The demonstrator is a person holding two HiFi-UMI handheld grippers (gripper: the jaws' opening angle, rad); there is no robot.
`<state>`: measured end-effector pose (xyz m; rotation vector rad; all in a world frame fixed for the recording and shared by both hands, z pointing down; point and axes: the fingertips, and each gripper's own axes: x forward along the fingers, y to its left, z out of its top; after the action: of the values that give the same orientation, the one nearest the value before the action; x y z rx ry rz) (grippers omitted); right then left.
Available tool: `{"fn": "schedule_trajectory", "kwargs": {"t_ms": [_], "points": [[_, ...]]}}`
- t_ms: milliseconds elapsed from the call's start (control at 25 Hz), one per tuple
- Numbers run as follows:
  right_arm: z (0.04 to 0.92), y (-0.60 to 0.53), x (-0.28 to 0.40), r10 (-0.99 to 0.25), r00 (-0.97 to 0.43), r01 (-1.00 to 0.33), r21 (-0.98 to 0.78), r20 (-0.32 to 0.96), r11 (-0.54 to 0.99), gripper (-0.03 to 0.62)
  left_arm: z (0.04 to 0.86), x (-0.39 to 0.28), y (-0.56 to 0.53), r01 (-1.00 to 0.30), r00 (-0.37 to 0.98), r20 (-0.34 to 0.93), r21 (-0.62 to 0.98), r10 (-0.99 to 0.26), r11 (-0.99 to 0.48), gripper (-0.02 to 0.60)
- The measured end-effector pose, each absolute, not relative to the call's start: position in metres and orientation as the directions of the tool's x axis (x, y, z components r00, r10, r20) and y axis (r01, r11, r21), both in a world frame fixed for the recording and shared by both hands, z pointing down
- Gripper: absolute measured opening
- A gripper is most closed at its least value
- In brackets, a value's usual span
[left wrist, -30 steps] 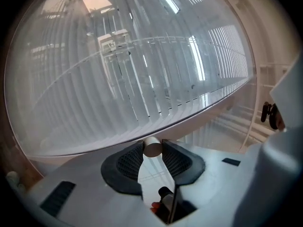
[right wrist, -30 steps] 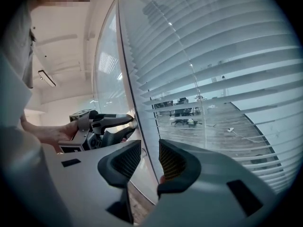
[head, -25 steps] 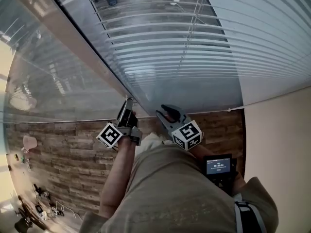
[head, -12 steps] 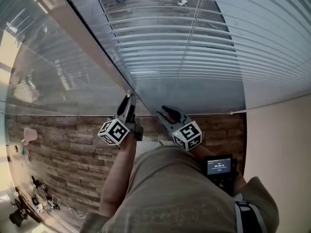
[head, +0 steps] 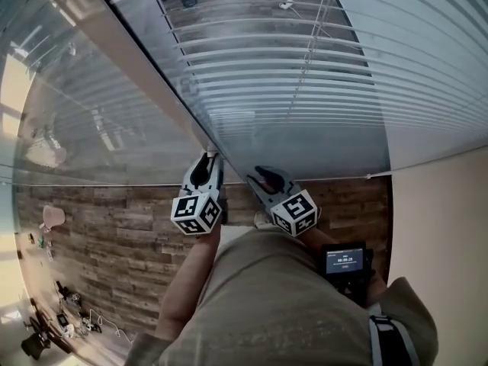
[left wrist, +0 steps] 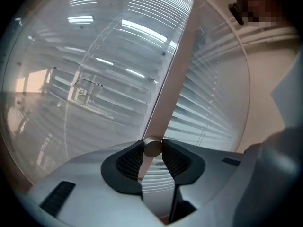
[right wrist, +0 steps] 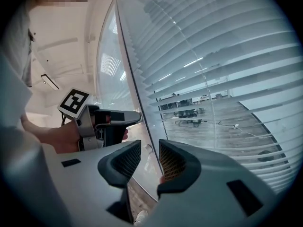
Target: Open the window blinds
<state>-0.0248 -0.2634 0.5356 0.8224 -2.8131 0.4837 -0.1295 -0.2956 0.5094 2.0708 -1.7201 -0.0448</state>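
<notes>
Office window, slatted blinds (head: 305, 75): my left gripper (head: 207, 161) fingers clamp the tilt wand (left wrist: 173, 74), twisting step apparently underway; right gripper (head: 263, 175) fingers open, empty; next, roll wand.

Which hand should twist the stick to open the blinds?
Probably left. The left hand-held gripper is shut on the stick, gripping its lower end, so it only needs to twist. The right hand-held gripper is open, with nothing between its jaws.
</notes>
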Motion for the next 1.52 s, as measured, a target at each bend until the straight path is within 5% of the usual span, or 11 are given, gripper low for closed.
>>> {"fn": "schedule_trajectory", "kwargs": {"t_ms": [680,1520], "points": [[0.548,-0.261,-0.027,-0.49,-0.831,-0.552,-0.277,0.265,0.786,0.126,0.51,-0.119,-0.295,-0.978,0.093,0.305,-0.153,-0.948,-0.145,0.138],[0.544,-0.259,-0.022,-0.481,-0.838,-0.541,-0.271,0.257,0.796,0.126,0.513,-0.118,-0.29,-0.771,-0.09,0.312,-0.623,-0.946,-0.132,0.138]]}}
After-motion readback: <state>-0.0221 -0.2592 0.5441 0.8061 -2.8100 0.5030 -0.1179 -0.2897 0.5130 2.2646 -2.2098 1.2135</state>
